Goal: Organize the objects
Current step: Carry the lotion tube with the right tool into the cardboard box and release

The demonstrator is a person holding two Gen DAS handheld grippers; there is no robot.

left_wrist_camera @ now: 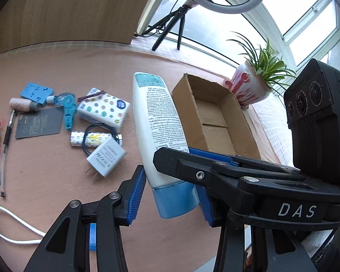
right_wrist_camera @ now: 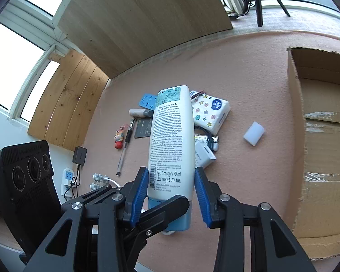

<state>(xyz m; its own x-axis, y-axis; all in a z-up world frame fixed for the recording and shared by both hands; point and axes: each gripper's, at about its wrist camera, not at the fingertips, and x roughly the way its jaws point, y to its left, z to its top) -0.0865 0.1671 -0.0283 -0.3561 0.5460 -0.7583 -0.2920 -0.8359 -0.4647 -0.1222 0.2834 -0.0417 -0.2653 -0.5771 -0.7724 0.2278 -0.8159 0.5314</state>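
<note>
Smooth, glossy white plastic on the lotion tube, translucent blue at its cap. Matt, felt-like pink cloth over the tabletop. Rough brown corrugated cardboard for the box beside the tube. Matt black plastic on the tongs, ribbed blue rubber pads, bright metal rivets.

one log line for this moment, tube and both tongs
stage: lotion tube lifted off table | left tongs: gripping tube near blue cap | right tongs: gripping tube body | target: cardboard box empty

Pink table; cardboard box, pen, perhaps charger.
</note>
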